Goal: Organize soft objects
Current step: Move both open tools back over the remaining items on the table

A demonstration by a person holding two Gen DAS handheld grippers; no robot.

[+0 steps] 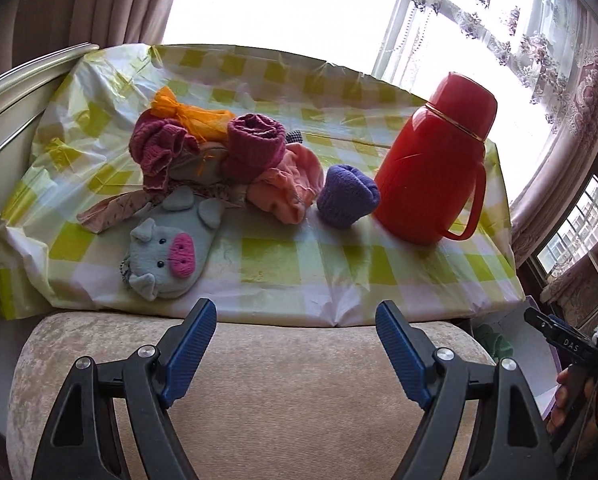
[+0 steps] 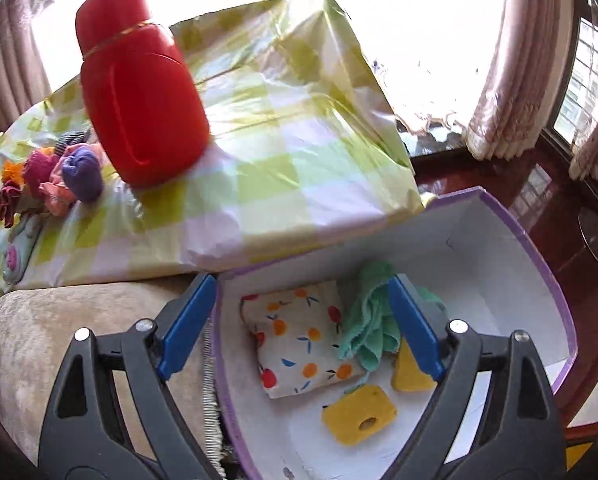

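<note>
A pile of soft things lies on the checked table [image 1: 283,264]: a grey pig-face toy [image 1: 171,256], maroon knits [image 1: 251,144], an orange mesh [image 1: 187,114], a pink cloth [image 1: 295,184] and a purple knit roll [image 1: 347,196]. My left gripper [image 1: 297,334] is open and empty, above a beige cushion, short of the table edge. My right gripper [image 2: 301,316] is open and empty over a white box with purple rim [image 2: 539,248]. The box holds a fruit-print pouch [image 2: 303,340], a green cloth [image 2: 369,320] and two yellow sponges [image 2: 359,414].
A red thermos flask [image 1: 435,164] with a handle stands on the table right of the purple roll; it also shows in the right wrist view [image 2: 139,92]. A beige cushioned seat [image 1: 259,380] lies below the left gripper. Curtains and bright windows are behind. Dark wood floor [image 2: 559,240] lies right of the box.
</note>
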